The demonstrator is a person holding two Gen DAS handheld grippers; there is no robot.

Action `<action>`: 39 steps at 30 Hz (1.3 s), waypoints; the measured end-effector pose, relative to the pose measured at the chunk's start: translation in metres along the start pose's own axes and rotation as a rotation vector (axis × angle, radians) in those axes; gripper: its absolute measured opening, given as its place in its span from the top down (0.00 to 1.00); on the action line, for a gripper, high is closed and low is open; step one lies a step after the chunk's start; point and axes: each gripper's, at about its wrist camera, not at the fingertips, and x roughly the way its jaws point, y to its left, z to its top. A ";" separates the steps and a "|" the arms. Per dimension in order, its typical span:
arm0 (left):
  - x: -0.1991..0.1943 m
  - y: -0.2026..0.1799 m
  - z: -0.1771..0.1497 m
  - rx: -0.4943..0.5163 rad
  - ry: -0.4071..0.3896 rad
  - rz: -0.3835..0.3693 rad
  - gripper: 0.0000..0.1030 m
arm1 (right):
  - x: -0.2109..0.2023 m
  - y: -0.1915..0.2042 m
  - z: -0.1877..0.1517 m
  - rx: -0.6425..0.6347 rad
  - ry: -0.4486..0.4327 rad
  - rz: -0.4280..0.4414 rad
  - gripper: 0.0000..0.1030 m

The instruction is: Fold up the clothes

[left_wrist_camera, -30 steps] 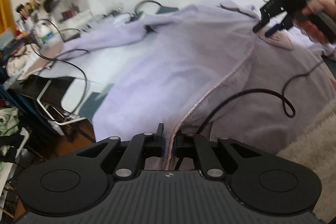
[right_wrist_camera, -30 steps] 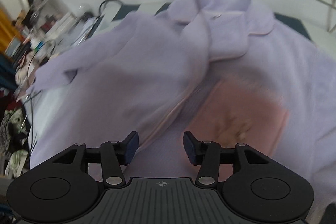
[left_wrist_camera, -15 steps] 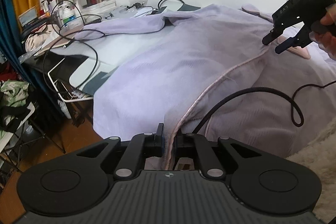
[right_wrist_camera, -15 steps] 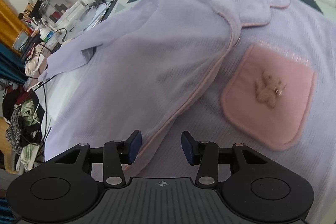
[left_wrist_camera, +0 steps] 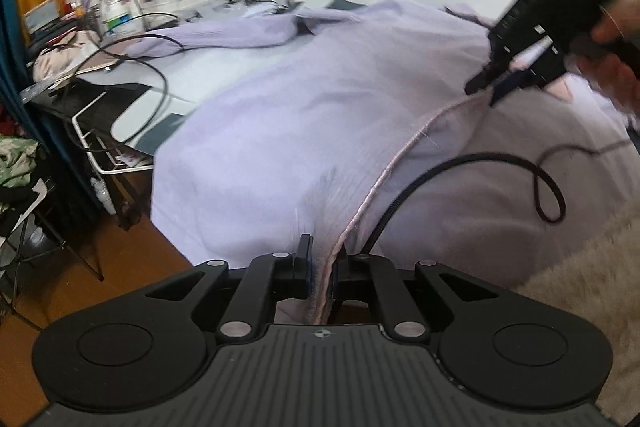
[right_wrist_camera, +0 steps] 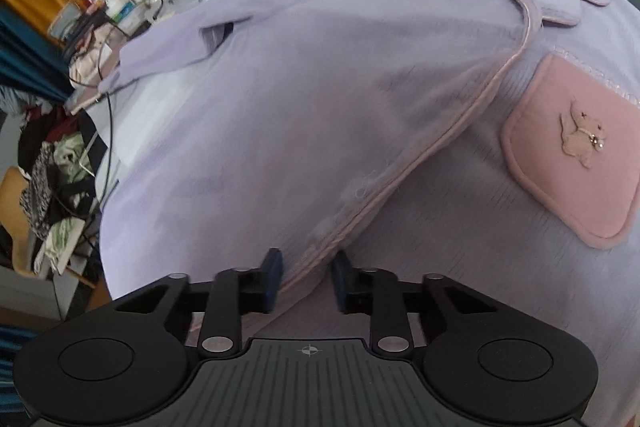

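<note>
Between closing right gripper fingers, pink-piped placket edge

A soft purple pajama top lies spread flat. Its front flap is folded over, edged with pink trim. Beside the trim sits a pink pocket with a little bear.

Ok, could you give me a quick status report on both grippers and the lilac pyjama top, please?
Left gripper shut on piped front edge. Right gripper closing, same edge between its jaws, not yet pinched. Pyjama top spread flat. Black cable lies across it.
</note>
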 end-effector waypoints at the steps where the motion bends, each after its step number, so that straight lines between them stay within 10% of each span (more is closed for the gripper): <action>1: 0.001 -0.002 -0.001 0.011 0.004 0.002 0.91 | 0.000 0.000 0.000 -0.003 0.004 -0.003 0.78; 8: 0.005 -0.011 -0.005 0.061 -0.012 0.077 0.91 | 0.000 -0.001 0.005 0.012 -0.021 0.034 0.92; 13: -0.006 -0.024 -0.004 0.120 -0.121 0.160 0.92 | -0.028 -0.001 0.008 -0.023 -0.305 0.296 0.93; 23: 0.024 -0.029 -0.018 0.141 0.051 0.001 0.91 | 0.001 -0.039 -0.018 -0.038 -0.225 0.157 0.91; 29: 0.011 -0.013 -0.019 0.194 0.151 -0.170 0.64 | -0.006 -0.050 -0.027 -0.013 -0.218 0.146 0.75; 34: -0.017 0.046 -0.015 0.026 0.166 -0.380 0.64 | -0.013 -0.060 -0.022 0.003 -0.215 0.152 0.68; 39: -0.013 0.085 0.010 -0.300 0.028 -0.412 0.65 | -0.024 -0.066 -0.019 -0.007 -0.211 0.131 0.67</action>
